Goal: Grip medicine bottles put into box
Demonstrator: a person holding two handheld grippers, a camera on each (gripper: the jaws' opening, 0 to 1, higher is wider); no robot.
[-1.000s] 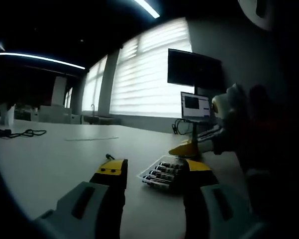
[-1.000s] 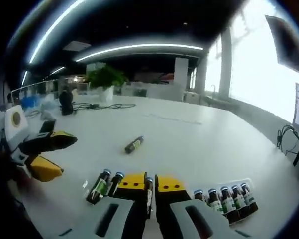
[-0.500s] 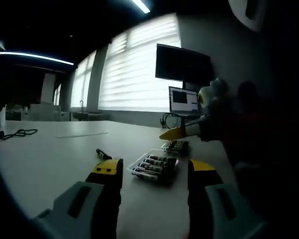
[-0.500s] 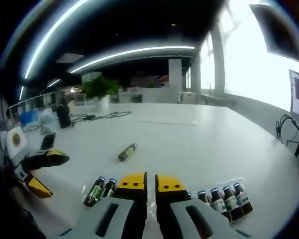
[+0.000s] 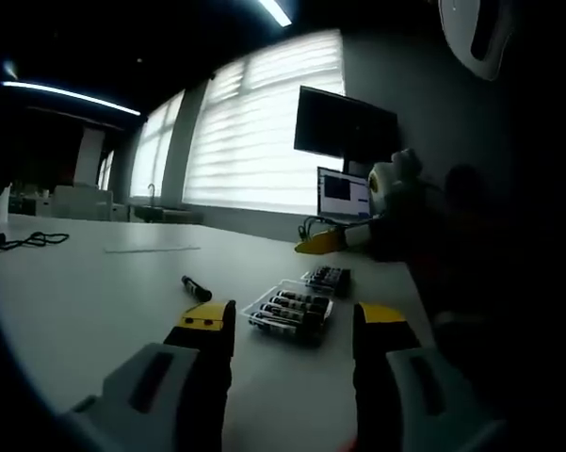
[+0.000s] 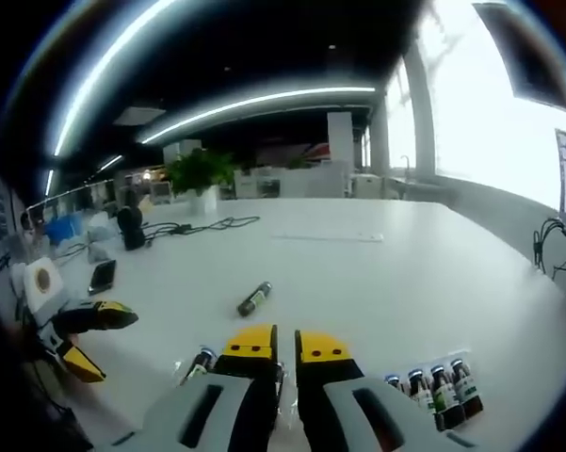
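A clear tray (image 5: 288, 312) with several brown medicine bottles lying in a row sits just beyond my left gripper (image 5: 293, 323), which is open with nothing between its jaws. A small group of loose bottles (image 5: 327, 278) lies behind the tray, and a single bottle (image 5: 196, 289) lies to the left. My right gripper (image 6: 287, 349) has its jaws almost together on a thin medicine bottle (image 6: 281, 375). It hangs above the loose group as the right gripper (image 5: 331, 243) in the left gripper view. Tray bottles (image 6: 437, 386) lie at its lower right, and a loose bottle (image 6: 200, 362) at its lower left.
The white table (image 6: 377, 273) is wide and mostly bare, with one stray bottle (image 6: 254, 298) ahead. The left gripper (image 6: 83, 326) enters at the left, jaws apart. Black cables (image 6: 193, 227), a potted plant (image 6: 200, 173), a laptop (image 5: 344, 196) and a monitor (image 5: 344, 125) stand farther off.
My right gripper has risen a little from the loose bottles, still shut on one. The left gripper's view has shifted, and the tray now sits slightly farther ahead of its jaws.
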